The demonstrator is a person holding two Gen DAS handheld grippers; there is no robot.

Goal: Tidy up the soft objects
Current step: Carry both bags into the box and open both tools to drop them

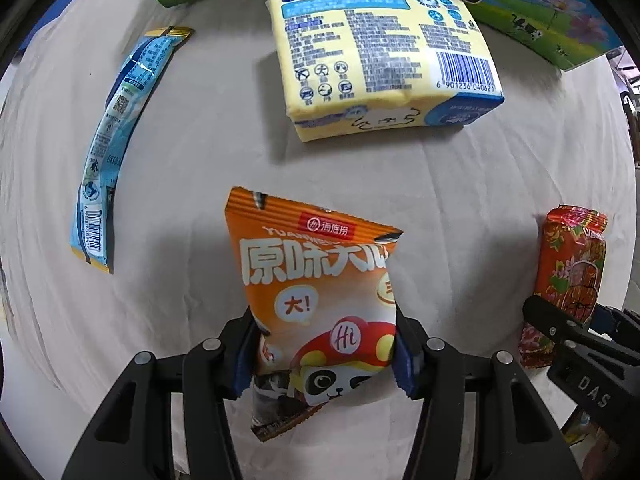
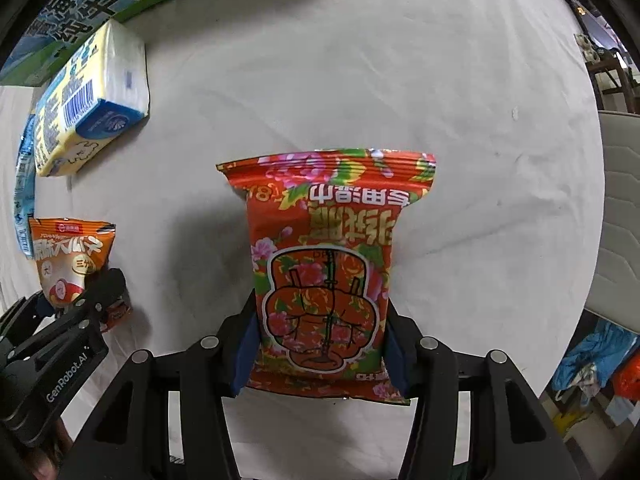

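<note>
The left gripper (image 1: 324,348) is closed on the lower half of the orange snack bag (image 1: 316,300), pads denting both sides; the bag's long axis runs straight out from the claw. The right gripper (image 2: 320,348) likewise clamps the red floral pack (image 2: 328,276). Both bags sit on the white cloth (image 1: 460,200), well apart. Beyond lie 2 loose items: the yellow tissue pack (image 1: 384,56) by the far edge against the green milk carton (image 1: 520,8), nearer the left claw, and the blue sachet (image 1: 116,128) at the left edge.

"GenRobot.AI" on left tongs (image 2: 105,285); "6 901236 040621" on yellow pack (image 1: 384,64).
</note>
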